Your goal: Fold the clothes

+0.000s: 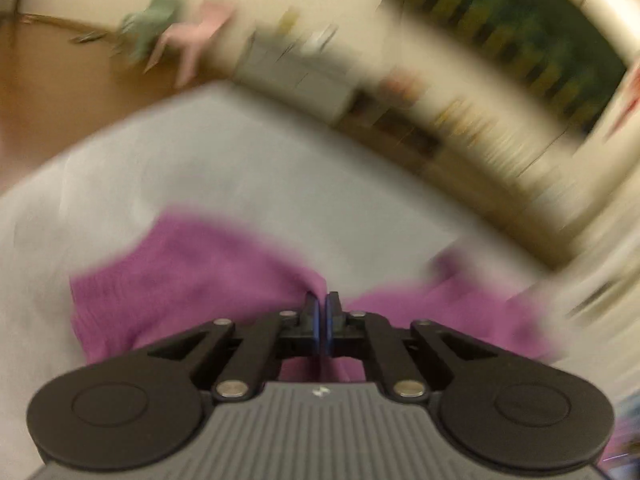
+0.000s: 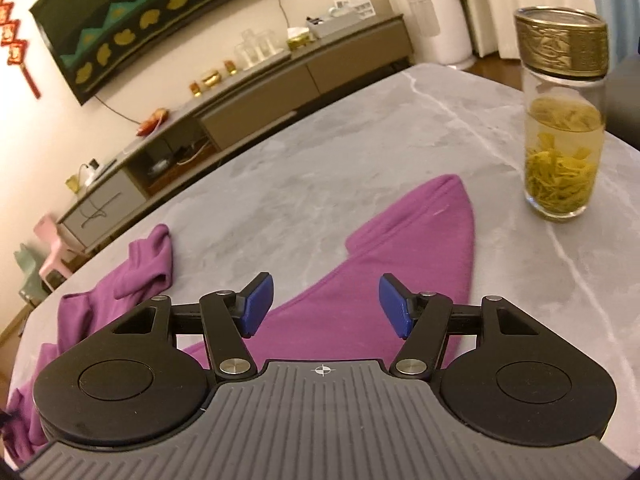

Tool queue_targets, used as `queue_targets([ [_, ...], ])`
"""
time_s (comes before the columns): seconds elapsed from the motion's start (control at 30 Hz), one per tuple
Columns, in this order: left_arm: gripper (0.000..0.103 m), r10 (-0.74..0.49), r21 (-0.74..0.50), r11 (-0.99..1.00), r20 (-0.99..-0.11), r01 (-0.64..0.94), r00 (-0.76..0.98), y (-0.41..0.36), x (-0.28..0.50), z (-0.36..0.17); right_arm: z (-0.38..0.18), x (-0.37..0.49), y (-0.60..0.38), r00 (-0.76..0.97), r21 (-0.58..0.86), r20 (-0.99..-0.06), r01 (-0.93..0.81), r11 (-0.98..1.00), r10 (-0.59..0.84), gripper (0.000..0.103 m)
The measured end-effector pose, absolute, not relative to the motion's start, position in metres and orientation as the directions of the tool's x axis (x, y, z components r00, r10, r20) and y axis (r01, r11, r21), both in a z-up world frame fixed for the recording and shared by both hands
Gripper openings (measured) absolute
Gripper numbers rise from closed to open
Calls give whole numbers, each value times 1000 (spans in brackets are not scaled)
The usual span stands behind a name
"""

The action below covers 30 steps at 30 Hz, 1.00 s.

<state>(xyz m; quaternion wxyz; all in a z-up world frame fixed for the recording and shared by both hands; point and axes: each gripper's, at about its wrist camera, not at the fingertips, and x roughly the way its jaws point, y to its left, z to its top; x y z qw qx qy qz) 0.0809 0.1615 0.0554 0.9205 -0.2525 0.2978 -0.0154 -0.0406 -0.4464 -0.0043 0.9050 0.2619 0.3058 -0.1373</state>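
A purple garment [image 2: 400, 248] lies spread on the grey marble table [image 2: 320, 152], with one sleeve [image 2: 144, 264] bunched at the left. My right gripper [image 2: 326, 304] hovers just above the garment, open, its blue pads [image 2: 256, 304] wide apart with nothing between them. The left wrist view is badly blurred. There my left gripper [image 1: 322, 300] is shut, and the purple garment [image 1: 180, 280] rises in a peak to its fingertips, pinched between them above the table [image 1: 200, 160].
A tall glass bottle of tea [image 2: 560, 140] with a bronze lid stands on the table at the right, close to the garment's far tip. Beyond the table a long low cabinet [image 2: 280, 92] runs along the wall. Small pink and green chairs [image 2: 48, 252] stand at the left.
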Motion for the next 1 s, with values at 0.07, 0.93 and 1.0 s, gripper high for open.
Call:
queue_targets([
  [0.07,3,-164,-512,850,-477,-121,863,195,41,80,-3,-45,-448,776,392,-624,417,820,-96,61],
  [0.93,15,-5,-411,852,-625,-324,780,194,44,14,-16,-35,-415,764,334,-642,350,875,-60,0],
  [1.0,15,-73,-533,827,-420,-181,904,202,21,45,21,-54,-410,853,273,-494,334,902,-166,0],
])
